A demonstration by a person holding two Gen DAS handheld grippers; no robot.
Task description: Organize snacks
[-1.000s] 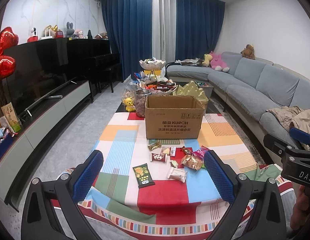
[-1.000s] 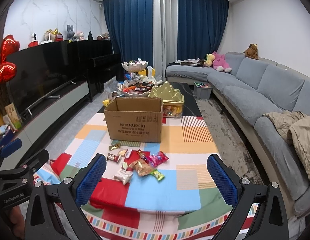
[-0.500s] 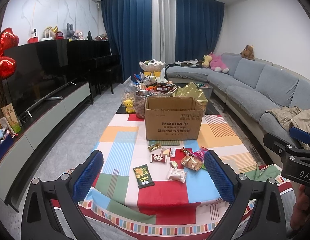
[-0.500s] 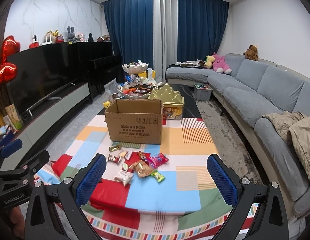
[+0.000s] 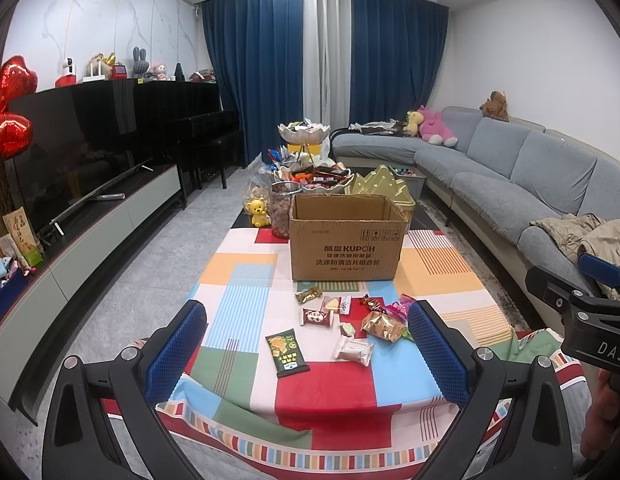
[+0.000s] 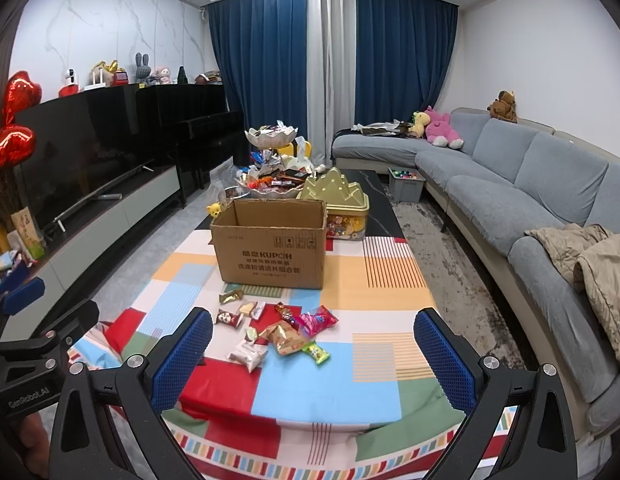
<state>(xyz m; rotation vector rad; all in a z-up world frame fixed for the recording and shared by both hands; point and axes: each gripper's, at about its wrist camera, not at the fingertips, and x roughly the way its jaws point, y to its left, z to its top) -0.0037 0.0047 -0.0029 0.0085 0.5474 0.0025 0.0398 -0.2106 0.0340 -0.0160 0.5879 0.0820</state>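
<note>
Several small snack packets lie on the colourful tablecloth (image 5: pixel 341 384) in front of an open cardboard box (image 5: pixel 345 248), also in the right wrist view (image 6: pixel 270 256). Among them are a green packet (image 5: pixel 286 349), a white packet (image 5: pixel 353 350) and a gold packet (image 5: pixel 383 326). In the right wrist view I see the gold packet (image 6: pixel 284 336) and a pink packet (image 6: pixel 317 320). My left gripper (image 5: pixel 308 350) is open and empty, held before the table's near edge. My right gripper (image 6: pixel 313 360) is open and empty, to the right of the left one.
Behind the box stand a gold tin (image 6: pixel 341 208), a jar of nuts (image 5: pixel 284 210), a yellow bear figure (image 5: pixel 258 212) and bowls of sweets (image 5: pixel 317 180). A grey sofa (image 6: pixel 529 208) runs along the right. A TV and low cabinet (image 5: pixel 90 208) line the left.
Both grippers have drifted slightly closer to the table; the box and snacks sit a little lower and larger in view. Nothing was grasped.
</note>
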